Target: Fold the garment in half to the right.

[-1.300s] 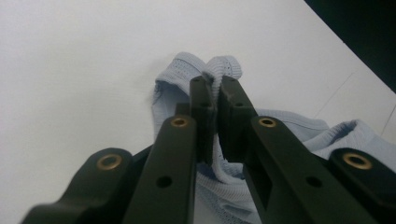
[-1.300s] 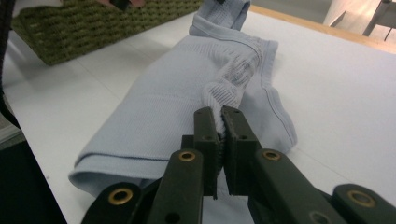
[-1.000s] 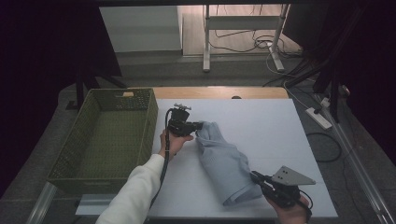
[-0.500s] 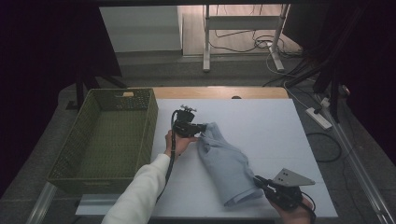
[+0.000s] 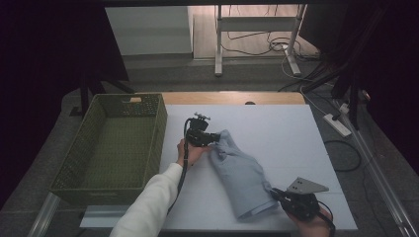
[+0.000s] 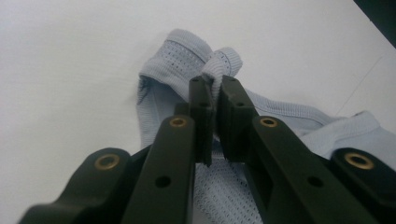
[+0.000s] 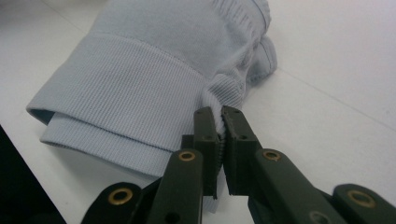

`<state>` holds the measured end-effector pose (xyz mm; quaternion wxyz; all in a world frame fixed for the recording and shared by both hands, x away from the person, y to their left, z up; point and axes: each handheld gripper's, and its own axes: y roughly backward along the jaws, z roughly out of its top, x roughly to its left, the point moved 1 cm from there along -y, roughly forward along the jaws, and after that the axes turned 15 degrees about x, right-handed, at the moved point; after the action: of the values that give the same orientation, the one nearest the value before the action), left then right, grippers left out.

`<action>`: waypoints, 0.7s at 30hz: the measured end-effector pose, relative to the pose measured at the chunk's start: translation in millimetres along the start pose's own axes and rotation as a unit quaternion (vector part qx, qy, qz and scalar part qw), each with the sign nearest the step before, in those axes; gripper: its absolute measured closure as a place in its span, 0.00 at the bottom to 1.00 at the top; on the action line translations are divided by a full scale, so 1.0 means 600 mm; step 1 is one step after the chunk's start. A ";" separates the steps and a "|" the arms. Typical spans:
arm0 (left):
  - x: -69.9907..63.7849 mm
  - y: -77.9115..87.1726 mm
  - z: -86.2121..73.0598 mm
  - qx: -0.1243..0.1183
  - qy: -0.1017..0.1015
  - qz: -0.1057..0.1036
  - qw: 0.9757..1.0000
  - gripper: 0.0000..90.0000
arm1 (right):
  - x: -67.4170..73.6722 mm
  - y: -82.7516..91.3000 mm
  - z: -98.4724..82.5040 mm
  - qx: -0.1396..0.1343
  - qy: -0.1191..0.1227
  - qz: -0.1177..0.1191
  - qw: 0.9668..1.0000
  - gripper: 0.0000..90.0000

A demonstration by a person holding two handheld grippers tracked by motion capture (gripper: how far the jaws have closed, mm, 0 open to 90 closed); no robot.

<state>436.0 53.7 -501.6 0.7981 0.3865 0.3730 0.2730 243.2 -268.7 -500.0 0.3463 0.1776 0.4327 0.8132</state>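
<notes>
- You have the pale blue knitted garment [image 5: 242,175], folded into a long bundle, lying slantwise on the white desk [image 5: 276,128], just right of the green woven plastic basket [image 5: 86,170]
- Your left tongs [image 5: 213,138] are clamped on a small fold of mesh fabric at the bundle's far end; in the left gripper view the jaws stand nearly together with cloth pinched between them [image 6: 212,86]
- Your right tongs [image 5: 276,193] are clamped on the ribbed band at the near end; the right gripper view shows a ridge of rib knit [image 7: 219,122] squeezed between the jaws
- Judging by the two end grips, you are at the point of lifting or carrying the folded bundle, most likely toward the basket; it is not yet off the desk
- The next move calls for both hands to rise together and keep the bundle taut, or the fold may sag open in the middle
- Both grips take only a thin pinch of cloth, so a jerk could pull it free
- The basket's near wall [image 5: 159,133] stands high beside your left hand [image 5: 190,153]; the bundle has to clear that rim before going sideways
- The right tongs sit close to the desk's front edge [image 5: 276,229], so draw away from it
- The far and right parts of the desk are bare, with open room to swing
</notes>
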 end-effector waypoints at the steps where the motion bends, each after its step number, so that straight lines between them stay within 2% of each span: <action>1: 0.000 0.000 0.000 0.001 -0.001 0.000 1.000 0.94 | -0.001 -0.001 0.000 0.003 -0.002 0.000 1.000 0.94; 6: -0.001 0.000 -0.001 0.001 -0.002 0.000 1.000 0.93 | 0.000 -0.008 0.000 0.016 0.004 0.005 1.000 0.94; 18: -0.004 0.003 -0.001 -0.005 -0.008 -0.005 1.000 0.90 | -0.001 -0.009 0.000 0.015 0.007 0.003 1.000 0.94; 19: -0.004 0.004 0.000 -0.005 -0.010 -0.006 1.000 0.87 | -0.001 -0.009 0.000 0.015 0.007 0.002 1.000 0.94; 21: -0.006 0.007 0.001 -0.006 -0.019 -0.007 1.000 0.76 | -0.001 -0.008 0.001 0.012 0.008 0.003 1.000 0.93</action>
<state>433.4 53.2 -496.4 0.8092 0.3843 0.3590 0.2620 245.9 -267.0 -503.8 0.3386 0.1763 0.4445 0.8103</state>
